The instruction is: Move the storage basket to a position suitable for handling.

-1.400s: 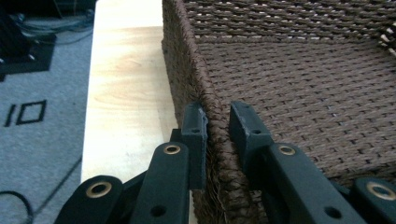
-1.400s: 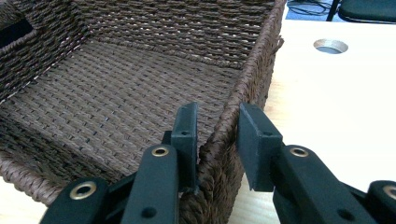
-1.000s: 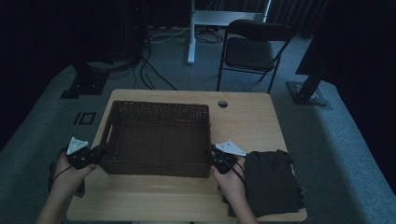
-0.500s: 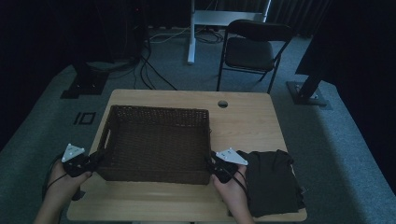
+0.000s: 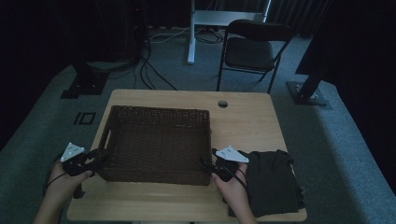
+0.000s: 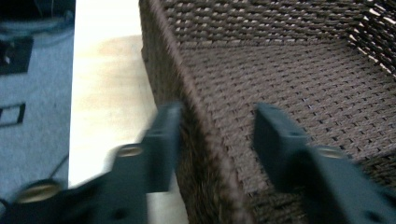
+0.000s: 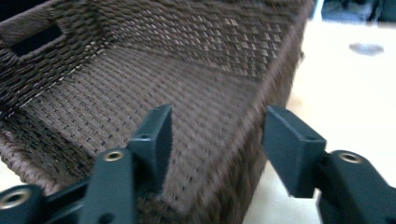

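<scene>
The woven basket (image 5: 156, 142) takes up the left and middle of the surface (image 5: 243, 121), its walls blocking level passage across. Its inside is open from above. A bare strip runs along the near edge, and bare wood lies beyond the basket's right wall up to the cable hole (image 5: 222, 103). The dark folded cloth (image 5: 273, 182) covers the near right corner.

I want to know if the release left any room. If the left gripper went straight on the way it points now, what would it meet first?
Most likely the wicker basket: the left gripper has just been opening, its jaws straddling the basket's side wall, one outside and one inside. Going on, that wall's rim would probably reach the gripper's body first.
</scene>
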Motion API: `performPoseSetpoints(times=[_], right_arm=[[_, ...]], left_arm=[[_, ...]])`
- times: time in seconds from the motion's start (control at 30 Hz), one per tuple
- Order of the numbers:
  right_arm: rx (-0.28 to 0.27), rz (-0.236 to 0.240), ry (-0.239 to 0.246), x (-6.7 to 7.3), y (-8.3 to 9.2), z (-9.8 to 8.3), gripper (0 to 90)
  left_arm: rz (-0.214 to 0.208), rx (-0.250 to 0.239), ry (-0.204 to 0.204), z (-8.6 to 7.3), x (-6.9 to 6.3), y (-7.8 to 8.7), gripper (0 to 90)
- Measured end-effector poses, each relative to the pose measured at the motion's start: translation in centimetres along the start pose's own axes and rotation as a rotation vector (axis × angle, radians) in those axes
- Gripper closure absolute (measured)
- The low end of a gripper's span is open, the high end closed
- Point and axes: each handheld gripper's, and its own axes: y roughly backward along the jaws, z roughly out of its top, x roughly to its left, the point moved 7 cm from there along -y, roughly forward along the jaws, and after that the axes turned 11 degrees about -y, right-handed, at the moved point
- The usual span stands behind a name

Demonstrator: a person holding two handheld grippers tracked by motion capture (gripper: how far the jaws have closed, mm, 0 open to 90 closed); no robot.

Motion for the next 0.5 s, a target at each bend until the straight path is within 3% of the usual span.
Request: performPoseSetpoints(times=[0.03,0.07,0.17,0.27,0.3,0.37,0.43,0.5], right_arm=[[0.006,-0.004,0.014,0.0,-0.1,0.1,31.9],[0.005,0.0,0.027,0.1,-0.2,0.2,32.7],[-0.009,0.012,0.014,0.3,-0.3,0.6,30.9],[-0.061,-0.008,0.088,0.4,-0.2,1.4,21.1],[-0.07,-0.002,0.108,0.5,-0.2,1.6,17.7],[-0.064,0.015,0.1,0.5,-0.1,1.8,10.7],[-0.081,-0.035,0.118,0.1,-0.4,2.0,10.6],[-0.065,0.011,0.064,0.2,-0.5,1.9,13.5]], left_arm=[[0.0,0.0,0.0,0.0,0.0,0.0,42.7],[-0.009,0.003,-0.014,0.2,-0.1,-0.1,37.4],[-0.011,0.005,-0.024,0.5,-0.1,0.0,26.6],[0.005,-0.014,-0.049,1.1,0.2,0.4,16.5],[0.008,-0.008,-0.063,1.1,0.2,0.5,16.1],[0.006,-0.007,-0.076,1.2,0.2,0.6,16.1],[-0.008,-0.002,-0.068,1.3,-0.1,0.7,16.1],[-0.011,0.005,-0.06,1.4,-0.1,0.8,16.1]])
